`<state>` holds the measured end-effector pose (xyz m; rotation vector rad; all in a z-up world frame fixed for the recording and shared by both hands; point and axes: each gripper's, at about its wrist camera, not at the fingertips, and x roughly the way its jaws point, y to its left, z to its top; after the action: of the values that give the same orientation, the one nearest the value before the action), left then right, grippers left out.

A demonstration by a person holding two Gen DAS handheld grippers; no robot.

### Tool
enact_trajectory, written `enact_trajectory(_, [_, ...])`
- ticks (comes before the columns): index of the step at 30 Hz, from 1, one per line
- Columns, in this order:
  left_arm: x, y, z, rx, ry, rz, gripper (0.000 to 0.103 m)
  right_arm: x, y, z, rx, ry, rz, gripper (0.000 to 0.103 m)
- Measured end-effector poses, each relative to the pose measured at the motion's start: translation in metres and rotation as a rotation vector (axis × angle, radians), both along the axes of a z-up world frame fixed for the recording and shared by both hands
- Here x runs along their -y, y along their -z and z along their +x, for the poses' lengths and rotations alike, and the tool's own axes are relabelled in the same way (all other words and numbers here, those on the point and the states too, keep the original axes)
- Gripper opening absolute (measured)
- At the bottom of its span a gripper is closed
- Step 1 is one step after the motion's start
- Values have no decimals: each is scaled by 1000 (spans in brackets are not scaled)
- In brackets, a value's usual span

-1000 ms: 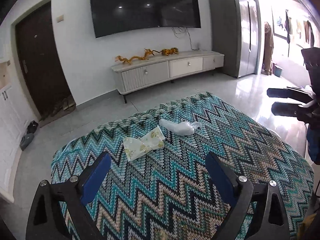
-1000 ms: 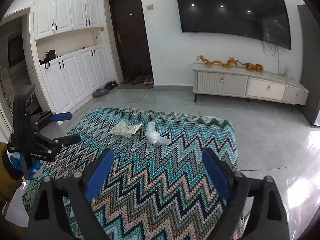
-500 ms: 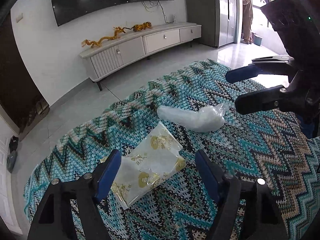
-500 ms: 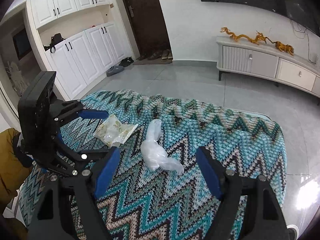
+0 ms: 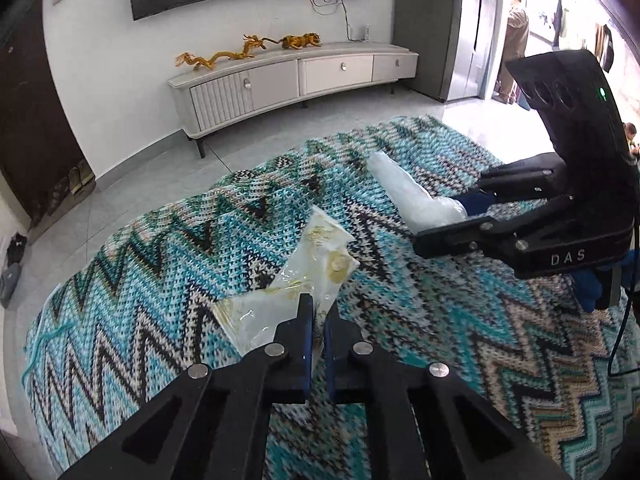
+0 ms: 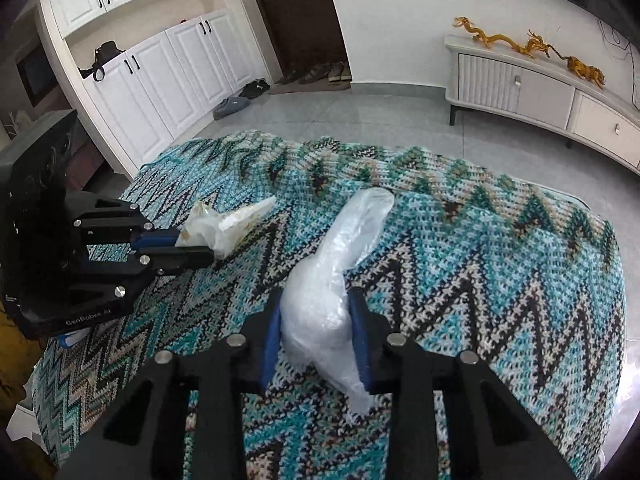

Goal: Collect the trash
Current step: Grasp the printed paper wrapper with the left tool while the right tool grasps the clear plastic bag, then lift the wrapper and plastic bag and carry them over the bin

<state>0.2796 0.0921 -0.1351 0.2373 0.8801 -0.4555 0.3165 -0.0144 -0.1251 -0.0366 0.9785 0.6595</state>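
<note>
Trash lay in two pieces on the zigzag-knit cloth (image 5: 160, 264) covering the desk, and each piece had a gripper on it. On my reading, the left gripper (image 5: 316, 320) had its blue pads drawn narrow on the near edge of the gold-printed wrapper (image 5: 320, 256), whose far end lifted a little off the cloth, while the right gripper (image 6: 316, 328) squeezed the fat end of the crumpled clear plastic bag (image 6: 340, 264), the thin tail of which trailed away across the knit toward the far edge of the desk. The two pieces sat near each other but apart, with both tools angled in from opposite sides. To lift them cleanly, I judged each hand should rise straight up first, since the wrapper was pinched only by a thin margin and could slip free if dragged sideways against the rough yarn. The bag looked soft and springy, so a firm, steady squeeze seemed wise; easing off might let it puff out of the pads. Its loose tail could snag the knit or brush the wrapper, so keeping the hands apart on the way up seemed sensible. No bin showed in either view, so I could not tell where the load should go.
</note>
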Motion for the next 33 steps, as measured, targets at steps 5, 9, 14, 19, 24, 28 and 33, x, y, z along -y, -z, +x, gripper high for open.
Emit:
enact_trajectory(5, [0,-29,-38,54,-35,-17,3,8,-30,-43,31,4,13,29])
enact_trajectory(9, [9,-56,-87,111,-84,-19,3,15,-64,-90,88,-6,17,29])
enact_trajectory(14, [14,-85,-147,182,-144,-39,3,27,-104,-151,166,-4,25,29])
enact_trajectory(19, [21,-114,-201,286,-213,-10,3,34,-135,-204,234,1,33,29])
enact_trajectory(24, [32,-140,-245,411,-269,53,3,41,-154,-241,285,12,49,29])
enact_trajectory(28, [40,-159,-268,482,-283,70,3,48,-166,-263,324,22,58,29])
enact_trajectory(33, [47,-175,-284,540,-292,84,3,61,-180,-283,371,49,69,29])
